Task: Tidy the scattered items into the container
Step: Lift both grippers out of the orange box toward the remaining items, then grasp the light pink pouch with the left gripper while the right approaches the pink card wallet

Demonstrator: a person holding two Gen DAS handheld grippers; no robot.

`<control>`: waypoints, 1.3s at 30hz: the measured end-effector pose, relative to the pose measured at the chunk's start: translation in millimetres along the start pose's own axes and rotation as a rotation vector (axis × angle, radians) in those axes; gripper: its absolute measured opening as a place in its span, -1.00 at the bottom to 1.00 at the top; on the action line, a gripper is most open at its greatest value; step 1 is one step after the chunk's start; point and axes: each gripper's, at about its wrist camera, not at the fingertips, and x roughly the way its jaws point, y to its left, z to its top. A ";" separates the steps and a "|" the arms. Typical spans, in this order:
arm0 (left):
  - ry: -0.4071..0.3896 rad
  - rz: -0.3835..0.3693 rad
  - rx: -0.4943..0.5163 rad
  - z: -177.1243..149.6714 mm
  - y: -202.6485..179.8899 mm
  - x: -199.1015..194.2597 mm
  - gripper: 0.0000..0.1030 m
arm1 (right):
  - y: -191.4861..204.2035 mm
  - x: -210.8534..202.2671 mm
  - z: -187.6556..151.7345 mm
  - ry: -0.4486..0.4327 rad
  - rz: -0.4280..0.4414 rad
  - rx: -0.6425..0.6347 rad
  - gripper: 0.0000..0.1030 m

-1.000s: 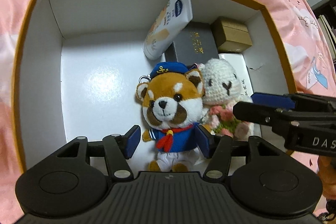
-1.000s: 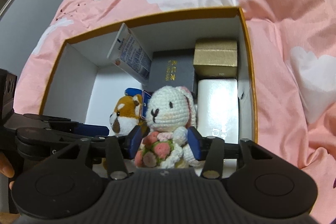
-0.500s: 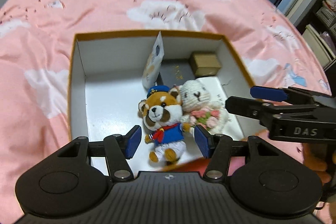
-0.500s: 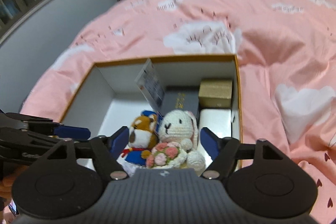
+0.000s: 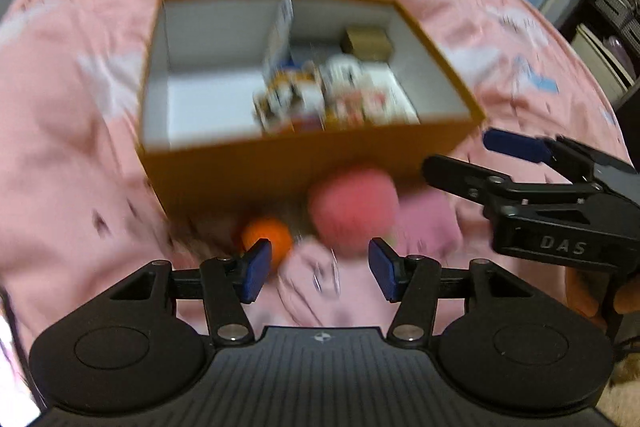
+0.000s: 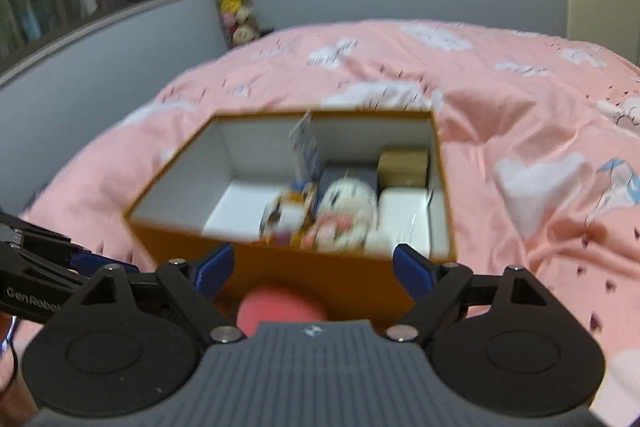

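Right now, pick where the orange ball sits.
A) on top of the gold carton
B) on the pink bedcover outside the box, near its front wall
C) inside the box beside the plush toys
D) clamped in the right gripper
B: the orange ball lies on the bedcover in front of the box, beside a pink round plush, and nothing grips it.

The left half of the orange cardboard box [image 5: 248,167] with white inside is free; plush toys [image 6: 320,215] and small boxes [image 6: 402,167] fill its right half.

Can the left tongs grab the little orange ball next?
Probably yes. The left tongs are empty with jaws apart, and the orange ball lies on the bedspread just beyond the left pad, outside the box, nothing covering it.
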 end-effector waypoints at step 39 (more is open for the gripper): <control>0.187 -0.112 -0.280 -45.3 27.6 72.1 -0.44 | -0.2 23.3 -58.4 0.255 -0.127 -0.087 0.31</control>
